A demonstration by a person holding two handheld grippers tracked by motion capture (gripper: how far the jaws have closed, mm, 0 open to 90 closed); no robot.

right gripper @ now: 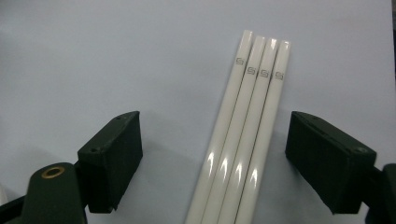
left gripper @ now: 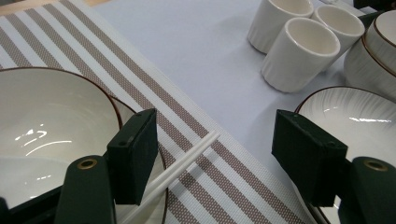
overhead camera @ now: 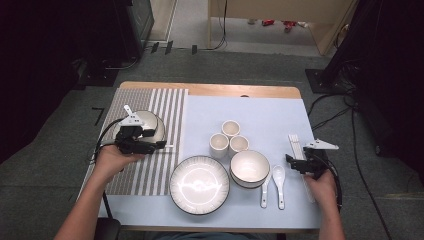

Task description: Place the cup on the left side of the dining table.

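white chopsticks [left gripper: 187, 161] between left gripper's [left gripper: 215, 163] spread fingers [left gripper: 133, 156], untouched

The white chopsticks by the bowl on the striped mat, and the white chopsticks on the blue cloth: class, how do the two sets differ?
The white chopsticks on the striped mat are a pair; the white chopsticks on the blue cloth number four. The pair lies on the brown-and-white striped mat beside the brown-rimmed white bowl; the four lie on plain cloth. Both sets lie between open jaws, ungripped.
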